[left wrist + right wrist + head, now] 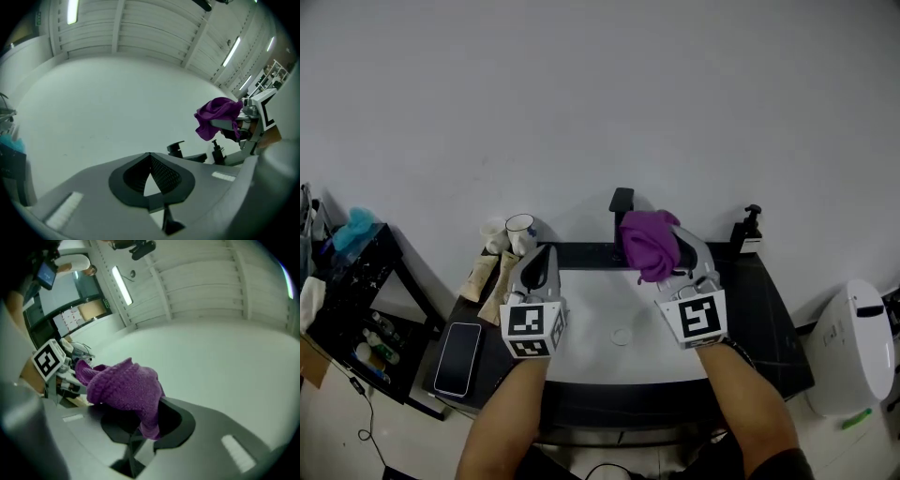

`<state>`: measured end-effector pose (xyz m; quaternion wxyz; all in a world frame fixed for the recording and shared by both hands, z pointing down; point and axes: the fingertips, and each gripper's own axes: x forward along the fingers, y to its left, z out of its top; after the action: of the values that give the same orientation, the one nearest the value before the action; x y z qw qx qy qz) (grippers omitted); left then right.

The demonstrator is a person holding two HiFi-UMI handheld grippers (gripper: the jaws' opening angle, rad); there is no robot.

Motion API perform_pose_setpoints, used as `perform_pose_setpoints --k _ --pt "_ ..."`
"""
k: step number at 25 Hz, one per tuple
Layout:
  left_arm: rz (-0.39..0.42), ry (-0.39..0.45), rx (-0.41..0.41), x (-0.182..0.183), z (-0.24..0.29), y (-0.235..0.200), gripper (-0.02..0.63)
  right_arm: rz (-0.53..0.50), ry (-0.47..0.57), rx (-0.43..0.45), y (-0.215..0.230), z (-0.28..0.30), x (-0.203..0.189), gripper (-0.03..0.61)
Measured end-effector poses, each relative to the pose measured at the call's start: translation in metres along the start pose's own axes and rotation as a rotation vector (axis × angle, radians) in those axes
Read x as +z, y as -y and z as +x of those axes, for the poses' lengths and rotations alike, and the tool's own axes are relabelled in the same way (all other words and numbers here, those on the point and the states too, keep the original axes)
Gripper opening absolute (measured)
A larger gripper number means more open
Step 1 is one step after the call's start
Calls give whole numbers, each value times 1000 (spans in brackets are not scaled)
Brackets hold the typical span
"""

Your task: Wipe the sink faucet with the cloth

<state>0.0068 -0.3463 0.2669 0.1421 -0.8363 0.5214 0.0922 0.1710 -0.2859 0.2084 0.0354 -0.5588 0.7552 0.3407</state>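
The right gripper point(667, 251) was clamped on the purple cloth point(649, 242) at centre frame in the head view, a bunched wad spilling over its jaws. The right gripper view showed the same thing: the knit cloth point(126, 385) pinched between the two jaws, a tail hanging down. The cloth sat just right of the black faucet point(622, 202), which stood at the back edge of the white sink point(600, 314). In the left gripper view the cloth point(218, 115) looked clear of the faucet point(176, 148), up and to its right. The left gripper point(538, 266) hung over the sink's left side, jaws together at the tips, nothing between them. A phone point(458, 357) lay at lower left, a cup point(520, 226) left of the faucet, and a soap bottle point(750, 225) to the right.
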Motion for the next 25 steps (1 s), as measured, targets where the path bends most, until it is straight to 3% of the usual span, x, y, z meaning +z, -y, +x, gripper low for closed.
perform_pose_setpoints --k 3,7,8,10,12,15,19,25 --pt "-28 -40 -53 -9 7 24 17 70 -192 -59 29 -17 -60 66" --pt "-98 -112 -102 -28 18 40 17 379 -421 -115 33 -36 -134 66" --pt "-112 -125 -111 -32 20 40 17 409 -468 -103 30 -37 -145 66" --pt "-131 -141 -111 -37 20 36 17 357 -518 -70 23 -35 -154 66" --pt "-142 -149 -98 -40 18 29 17 309 -526 -63 22 -36 -154 63" --pt "-140 -156 -85 -41 14 23 17 318 -498 -91 26 -37 -146 63" --pt "-96 -144 -98 -37 11 26 17 307 -450 -86 23 -35 -131 63" --pt "-49 -140 -129 -36 13 36 17 314 -457 -85 22 -36 -134 63"
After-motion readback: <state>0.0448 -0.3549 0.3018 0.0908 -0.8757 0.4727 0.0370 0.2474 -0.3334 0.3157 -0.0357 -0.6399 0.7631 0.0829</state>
